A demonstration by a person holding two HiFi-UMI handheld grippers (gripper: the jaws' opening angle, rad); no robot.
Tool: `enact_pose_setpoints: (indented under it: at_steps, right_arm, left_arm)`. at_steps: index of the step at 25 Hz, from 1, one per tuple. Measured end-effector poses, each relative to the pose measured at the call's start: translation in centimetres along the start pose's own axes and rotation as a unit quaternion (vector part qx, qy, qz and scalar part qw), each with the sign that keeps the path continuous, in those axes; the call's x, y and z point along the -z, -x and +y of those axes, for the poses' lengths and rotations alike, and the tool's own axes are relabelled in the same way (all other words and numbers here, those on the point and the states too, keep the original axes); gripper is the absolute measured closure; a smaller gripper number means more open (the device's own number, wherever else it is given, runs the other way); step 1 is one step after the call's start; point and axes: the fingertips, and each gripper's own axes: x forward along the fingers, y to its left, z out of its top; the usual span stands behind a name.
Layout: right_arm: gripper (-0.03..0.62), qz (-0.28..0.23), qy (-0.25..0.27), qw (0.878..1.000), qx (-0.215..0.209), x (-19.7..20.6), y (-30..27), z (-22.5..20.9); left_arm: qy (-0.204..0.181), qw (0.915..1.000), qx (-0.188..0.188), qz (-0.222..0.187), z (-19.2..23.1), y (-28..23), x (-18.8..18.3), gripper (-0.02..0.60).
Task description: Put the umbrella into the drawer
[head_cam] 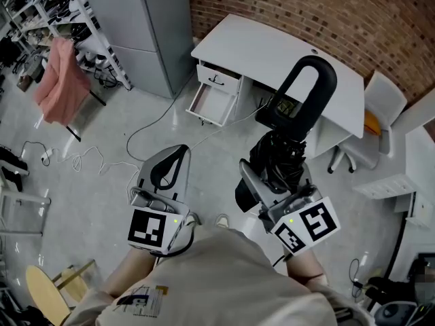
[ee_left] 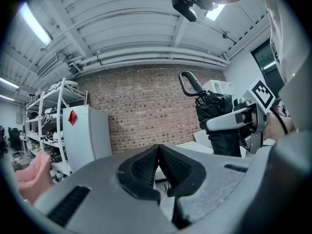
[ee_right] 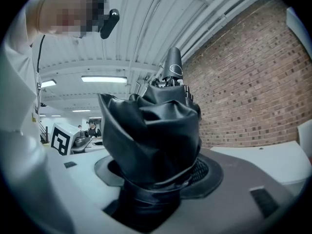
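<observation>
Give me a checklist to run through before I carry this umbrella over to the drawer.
1. Hold on umbrella: ok, the right gripper clamps its folded black canopy.
2. Spare left gripper: ok, jaws together, nothing between them.
3. Open drawer: ok, pulled out of the white desk, inside looks bare.
4. Floor path: not ok, a cable lies across the floor in front of the drawer.
5. Whether umbrella fits drawer: cannot tell.

Umbrella (head_cam: 280, 156) in right tool (ee_right: 156, 177) — drawer (head_cam: 212, 104) ahead under the desk (head_cam: 272, 49), left tool (head_cam: 173, 158) alongside
</observation>
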Motion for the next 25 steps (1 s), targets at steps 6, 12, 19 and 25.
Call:
enact_pose_setpoints:
  at_steps: [6,12,19,25]
  right_arm:
    - [0.322,0.005,-0.005,1.0,-0.013,0.3,2.0,-2.5]
    - [0.322,0.014,-0.007,1.0,-0.023,0.9,1.6,-2.9]
    - [0.321,0.025,0.002,0.999,-0.031,1.7,-0.3,-3.9]
    - [0.321,0.035,0.002,0.999,-0.04,2.7,-3.4,-4.8]
  left_arm:
    - [0.006,0.9998,-0.017,-0.007,-2.7,-1.7,-1.0,0.574]
    - [0.003,0.9997,-0.025,-0.004,-2.9,-2.1,-0.6,0.574]
    - [0.011,0.9994,-0.033,-0.004,-1.7,-3.7,0.7,0.574]
    - [0.025,0.9993,-0.029,0.0,0.3,-5.8,2.5,0.574]
